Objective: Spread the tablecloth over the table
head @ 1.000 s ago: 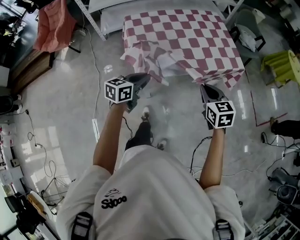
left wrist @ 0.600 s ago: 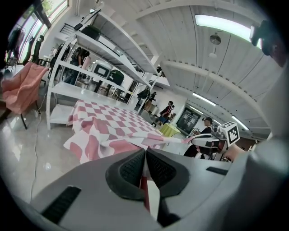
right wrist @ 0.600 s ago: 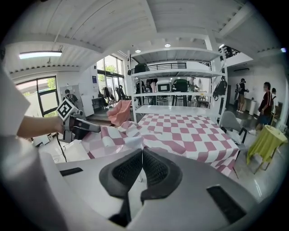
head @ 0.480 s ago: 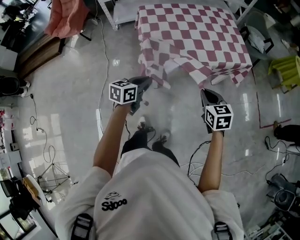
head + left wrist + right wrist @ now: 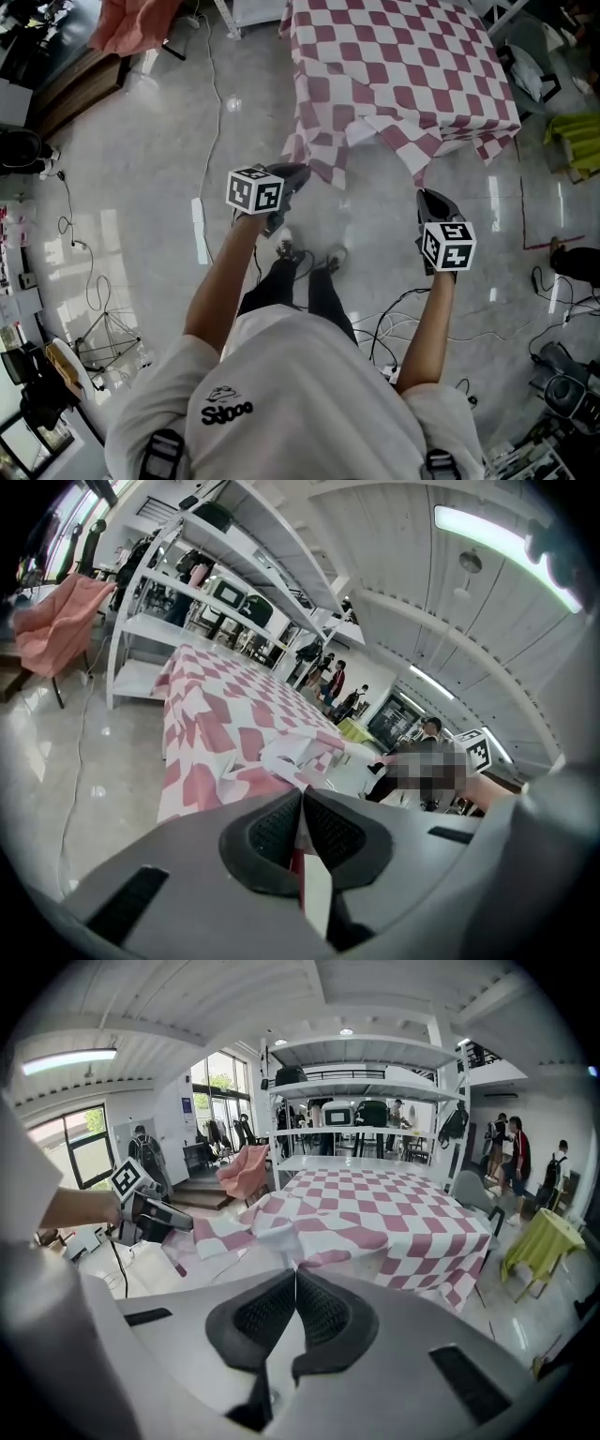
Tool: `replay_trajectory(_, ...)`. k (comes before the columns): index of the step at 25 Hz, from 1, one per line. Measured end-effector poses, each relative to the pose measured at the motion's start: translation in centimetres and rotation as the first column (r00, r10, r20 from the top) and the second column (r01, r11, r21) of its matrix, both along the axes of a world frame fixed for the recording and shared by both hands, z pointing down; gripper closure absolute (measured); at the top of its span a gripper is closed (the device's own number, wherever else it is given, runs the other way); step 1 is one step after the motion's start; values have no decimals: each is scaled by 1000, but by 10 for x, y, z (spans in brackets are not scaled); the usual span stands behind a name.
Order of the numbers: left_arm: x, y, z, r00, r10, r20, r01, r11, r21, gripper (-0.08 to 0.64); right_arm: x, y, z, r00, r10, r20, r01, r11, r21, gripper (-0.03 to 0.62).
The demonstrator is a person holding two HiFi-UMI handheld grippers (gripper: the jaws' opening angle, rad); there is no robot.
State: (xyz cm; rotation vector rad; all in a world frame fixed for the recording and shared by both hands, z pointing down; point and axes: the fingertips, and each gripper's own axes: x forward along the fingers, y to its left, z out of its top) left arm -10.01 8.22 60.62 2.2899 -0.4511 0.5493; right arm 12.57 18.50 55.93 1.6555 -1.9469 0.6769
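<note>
Left tool [image 5: 300,172]: clamped on the tablecloth [image 5: 403,66] hem — held for pulling.
Right tool [image 5: 425,197]: closed on the other corner, so the near edge is likely drawn evenly.

The person wears a white short-sleeved T-shirt [image 5: 300,394] with a black script logo [image 5: 228,410] toward its 8 o'clock side. Dark harness straps with buckles lie over the shoulders, at 7 o'clock [image 5: 164,453] and 5 o'clock [image 5: 433,463] of the head view. Dark trousers [image 5: 281,286] end in pale shoes [image 5: 335,255]. The left hand-held gripper [image 5: 302,171] and the right hand-held gripper [image 5: 424,194] have grey shells. Each carries a white cube [image 5: 255,190] printed with black square markers. Their pads [image 5: 277,832] are black and finely ribbed.
</note>
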Motion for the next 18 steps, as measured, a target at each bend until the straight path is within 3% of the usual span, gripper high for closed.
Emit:
replay_trajectory(8, -5, 15, 45, 1000, 23, 21, -21, 996, -84, 525, -6, 21, 49, 997, 66, 36, -63, 996, -71, 569)
replay_trajectory(18, -23, 52, 112, 989, 111, 95, -93, 980, -173, 525, -5, 60, 120, 982, 182, 40, -173, 970, -170, 569)
